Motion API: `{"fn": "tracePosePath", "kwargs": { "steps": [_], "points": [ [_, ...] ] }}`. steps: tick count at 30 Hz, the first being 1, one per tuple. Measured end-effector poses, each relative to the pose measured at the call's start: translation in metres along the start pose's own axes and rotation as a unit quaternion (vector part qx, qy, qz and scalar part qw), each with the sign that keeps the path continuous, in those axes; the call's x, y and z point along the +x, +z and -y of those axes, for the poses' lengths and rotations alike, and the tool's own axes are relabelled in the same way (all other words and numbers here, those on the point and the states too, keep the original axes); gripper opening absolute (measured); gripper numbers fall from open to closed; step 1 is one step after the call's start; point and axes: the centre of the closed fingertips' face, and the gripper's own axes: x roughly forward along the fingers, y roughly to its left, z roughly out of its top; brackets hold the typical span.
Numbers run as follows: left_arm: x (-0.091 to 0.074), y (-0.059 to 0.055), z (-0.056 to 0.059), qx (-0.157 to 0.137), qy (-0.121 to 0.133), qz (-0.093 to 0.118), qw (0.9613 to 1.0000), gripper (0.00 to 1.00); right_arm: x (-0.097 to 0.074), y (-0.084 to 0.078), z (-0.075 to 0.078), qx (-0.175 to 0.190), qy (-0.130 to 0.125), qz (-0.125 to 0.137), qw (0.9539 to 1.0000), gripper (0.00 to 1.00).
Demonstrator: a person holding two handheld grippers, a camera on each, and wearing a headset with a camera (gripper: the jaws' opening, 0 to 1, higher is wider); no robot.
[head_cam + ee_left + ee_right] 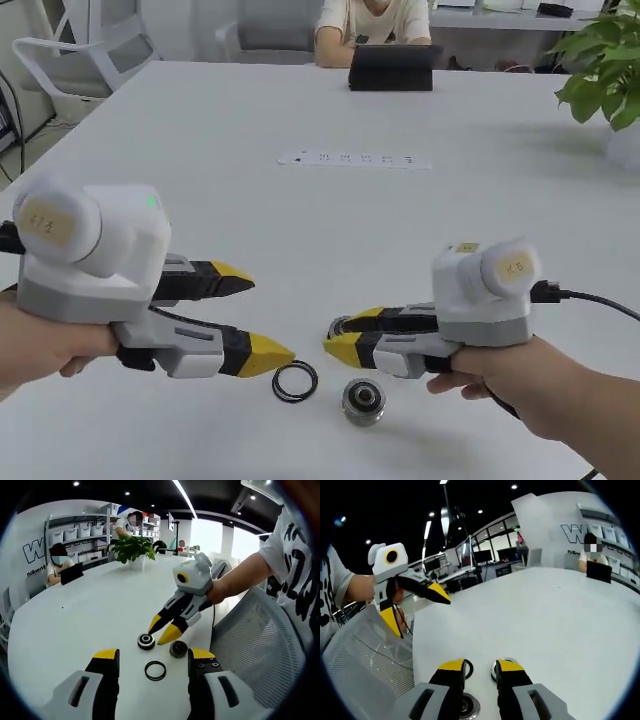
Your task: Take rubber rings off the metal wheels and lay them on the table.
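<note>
Two hand-held grippers hover over the white table, tips facing each other. My left hand-held gripper has its jaws spread wide and empty. My right hand-held gripper shows a narrower gap, also empty. At 6 o'clock from the space between them, a loose black rubber ring lies flat. A silver metal wheel sits just beside it at 3 o'clock. A second metal wheel, dark around its rim, rests by the right tips.
</note>
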Motion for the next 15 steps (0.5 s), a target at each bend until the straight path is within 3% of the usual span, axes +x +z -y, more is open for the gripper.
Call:
{"fn": "tracePosePath", "kwargs": {
  "steps": [15],
  "points": [
    [0.024,0.004,-0.004,0.009,-0.006,-0.010,0.9999,0.52,-0.013,-0.010,0.024,0.002,-0.037,-0.002,0.9993,0.24]
  ]
}}
